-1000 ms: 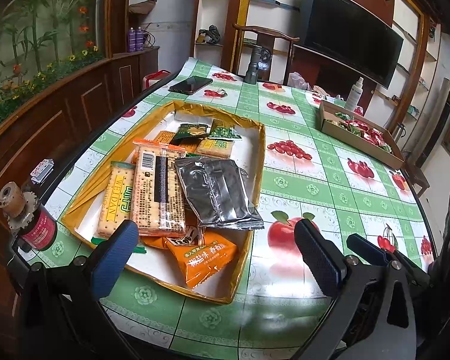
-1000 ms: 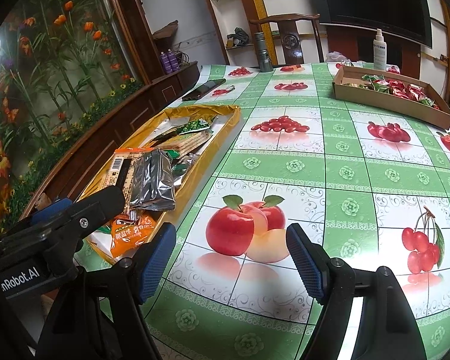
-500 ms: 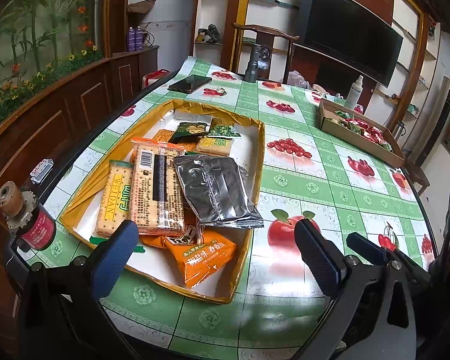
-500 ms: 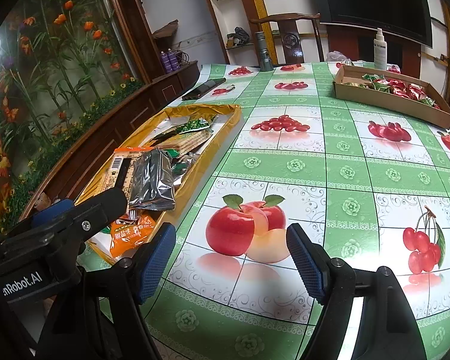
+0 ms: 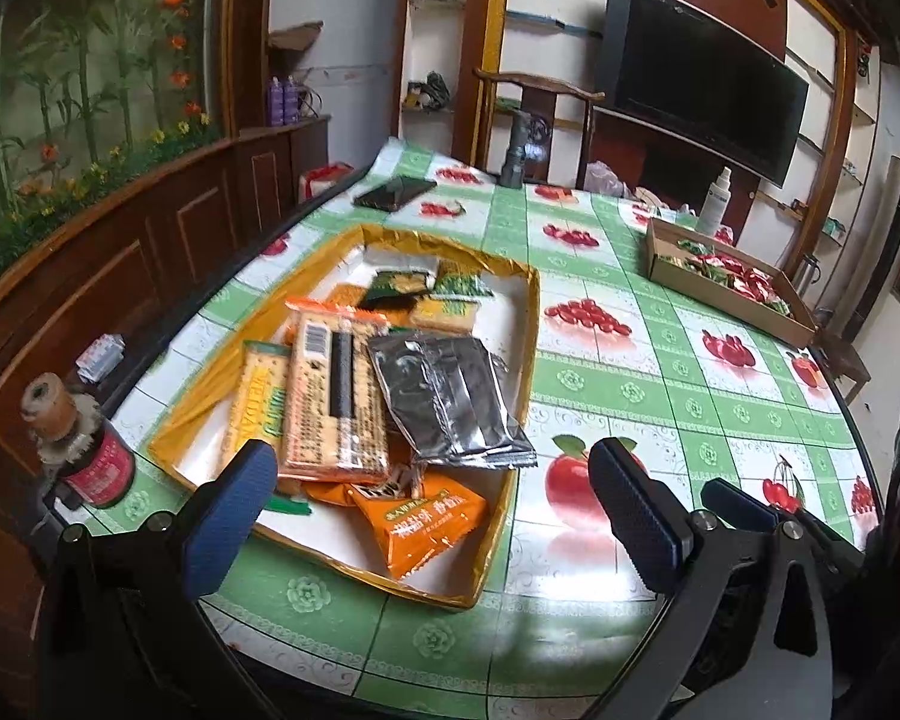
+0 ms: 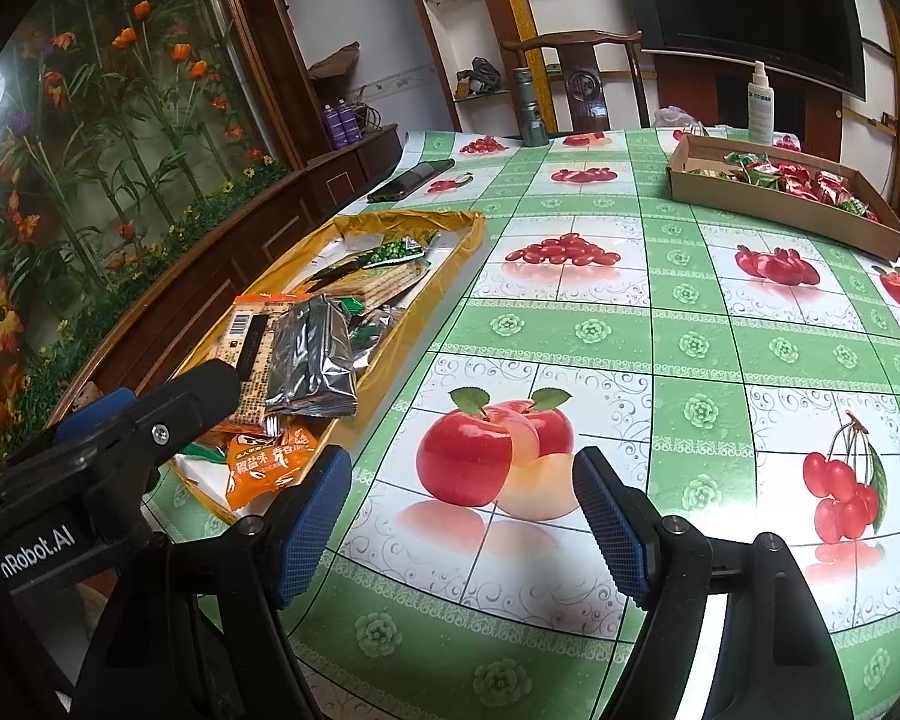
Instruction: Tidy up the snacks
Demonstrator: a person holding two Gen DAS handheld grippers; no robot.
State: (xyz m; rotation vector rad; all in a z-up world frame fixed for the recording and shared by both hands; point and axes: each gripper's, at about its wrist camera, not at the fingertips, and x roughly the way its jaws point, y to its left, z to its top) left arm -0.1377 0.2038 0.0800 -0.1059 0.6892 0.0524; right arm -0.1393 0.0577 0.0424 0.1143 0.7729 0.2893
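Almost nothing has moved since the earlier frames: both views sit where they were a second ago, with only a slight drift of the left view. The left gripper [image 5: 432,510] hangs at the bottom of its frame with its jaws wide and nothing between them, just before the near edge of the gold tray [image 5: 531,324] on the counter [image 6: 690,348]. The right gripper [image 6: 462,516] is likewise spread wide and empty, low in its frame over the printed apples, just right of the tray. The snacks lie heaped in the tray at centre left of the left view: an orange packet [image 5: 429,519] at the near rim, a long cracker pack [image 5: 336,396] above it, a silver foil bag [image 5: 450,402] overlapping it to the right, and small green packets [image 5: 399,285] toward the far end. A cardboard box [image 6: 780,204] with red and green sweets stands well apart at the upper right. Whether the heap is waiting to be sorted or has just been gathered, I cannot tell from this. If a packet is to be lifted, the orange one looks easiest, being nearest and uppermost at the rim; I would close on its crimped end, not its middle, so the contents are not crushed. The foil bag looks slippery and overhangs the rim, so it may slide.
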